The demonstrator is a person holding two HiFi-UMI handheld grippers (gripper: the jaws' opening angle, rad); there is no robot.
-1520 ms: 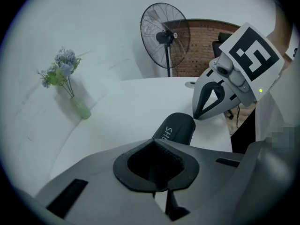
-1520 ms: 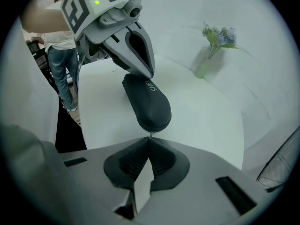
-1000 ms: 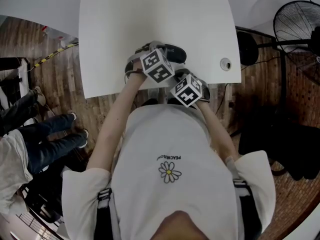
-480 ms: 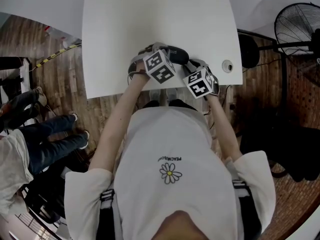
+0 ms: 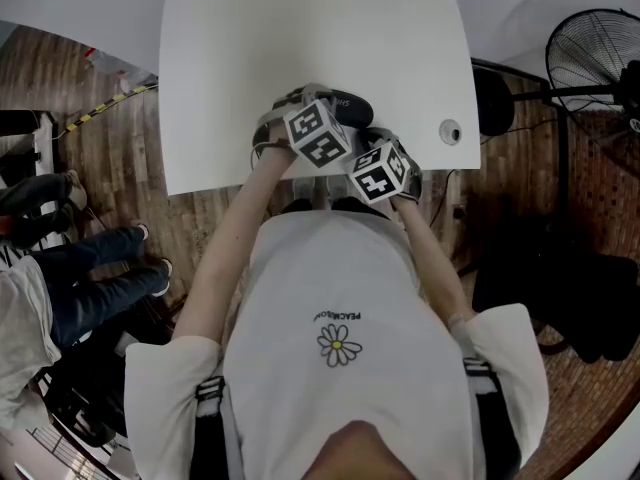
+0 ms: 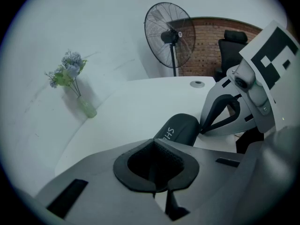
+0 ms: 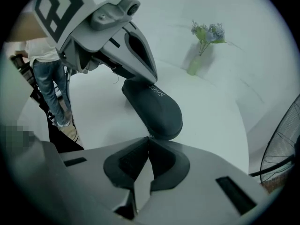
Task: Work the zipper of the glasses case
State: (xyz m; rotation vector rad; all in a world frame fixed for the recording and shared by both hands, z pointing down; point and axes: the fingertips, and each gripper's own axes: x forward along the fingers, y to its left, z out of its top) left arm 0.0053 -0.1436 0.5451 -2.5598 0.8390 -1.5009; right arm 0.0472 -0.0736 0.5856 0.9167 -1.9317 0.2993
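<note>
- Glasses case [image 5: 350,108] lay near the front edge of the bench [image 5: 300,48].
- Left gripper [image 6: 153,146] fingers sat clenched at one end; right gripper [image 7: 148,139] fingers had just closed at the other, nothing plainly between them.
- Likely step: catching the zipper pull, which next needs a firm pinch.

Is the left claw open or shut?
Shut. In the left gripper view the jaws of the left claw meet along one seam, nothing visible between them; the dark oval glasses case lies just beyond.

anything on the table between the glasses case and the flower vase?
No. In the right gripper view the white table between the glasses case and the flower vase is bare; the left gripper view shows the same.
</note>
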